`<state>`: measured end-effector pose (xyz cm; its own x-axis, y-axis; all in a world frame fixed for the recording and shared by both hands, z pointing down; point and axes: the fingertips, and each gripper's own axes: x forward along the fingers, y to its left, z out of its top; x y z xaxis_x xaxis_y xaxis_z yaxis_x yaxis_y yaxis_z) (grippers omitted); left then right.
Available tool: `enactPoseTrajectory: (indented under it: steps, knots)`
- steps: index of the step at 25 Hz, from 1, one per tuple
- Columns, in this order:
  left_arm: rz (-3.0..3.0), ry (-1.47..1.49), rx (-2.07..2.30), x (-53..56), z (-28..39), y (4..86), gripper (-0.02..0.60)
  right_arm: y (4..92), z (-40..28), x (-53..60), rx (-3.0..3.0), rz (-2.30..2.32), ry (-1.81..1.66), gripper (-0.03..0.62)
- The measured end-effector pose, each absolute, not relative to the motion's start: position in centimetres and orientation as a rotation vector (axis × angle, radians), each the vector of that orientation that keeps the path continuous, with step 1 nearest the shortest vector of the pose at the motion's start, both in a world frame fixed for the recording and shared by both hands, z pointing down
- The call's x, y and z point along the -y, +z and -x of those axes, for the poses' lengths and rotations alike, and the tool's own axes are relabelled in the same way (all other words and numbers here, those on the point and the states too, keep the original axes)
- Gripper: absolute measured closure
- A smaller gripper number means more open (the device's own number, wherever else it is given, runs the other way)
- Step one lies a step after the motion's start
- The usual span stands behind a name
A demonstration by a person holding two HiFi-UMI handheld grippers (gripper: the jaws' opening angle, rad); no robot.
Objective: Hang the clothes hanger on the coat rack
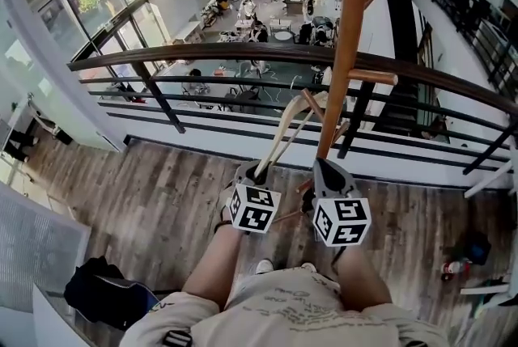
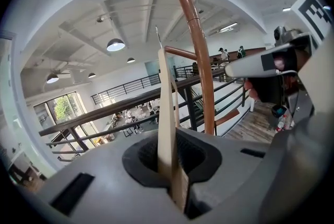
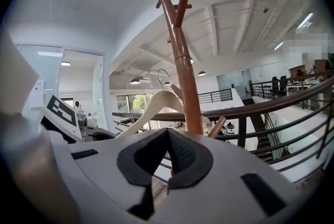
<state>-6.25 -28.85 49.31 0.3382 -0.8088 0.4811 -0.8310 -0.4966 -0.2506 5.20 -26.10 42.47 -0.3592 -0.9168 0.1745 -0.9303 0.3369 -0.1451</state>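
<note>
- The left gripper (image 2: pixel 175 165) is clamped on one arm of the pale wooden clothes hanger (image 2: pixel 166 113), which stands nearly upright between its pads.
- The right gripper (image 3: pixel 168 160) has its jaws closed together with nothing between them; it sits just beside the left one, close to the pole.
- The hanger rises from the left jaws toward the coat rack (image 1: pixel 350 30), its wire hook (image 3: pixel 163 72) uppermost, just left of the pole near the lower pegs; contact cannot be told.
- The brown rack stands at the edge of the plank floor (image 1: pixel 162 192), against the dark railing (image 1: pixel 202 54).
</note>
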Motion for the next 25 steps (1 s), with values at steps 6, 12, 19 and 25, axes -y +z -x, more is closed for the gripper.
enactPoseTrajectory:
  steps: [6, 12, 19, 25]
  knots:
    - [-2.598, 0.902, 1.485, 29.7, 6.1, 49.5, 0.555, 42.2, -5.1, 26.9, 2.473, -1.802, 0.325, 0.592]
    - [-2.638, 0.939, 1.463, 29.9, 5.8, 49.9, 0.555, 42.2, -4.9, 27.1, 2.454, -1.821, 0.317, 0.591]
    - [-2.648, 1.037, 1.465, 29.7, 5.6, 51.0, 0.555, 43.1, -4.8, 27.0, 2.433, -1.808, 0.331, 0.592]
    - [-2.666, 1.126, 1.444, 29.4, 5.5, 51.6, 0.555, 43.1, -4.9, 27.0, 2.429, -1.804, 0.337, 0.592]
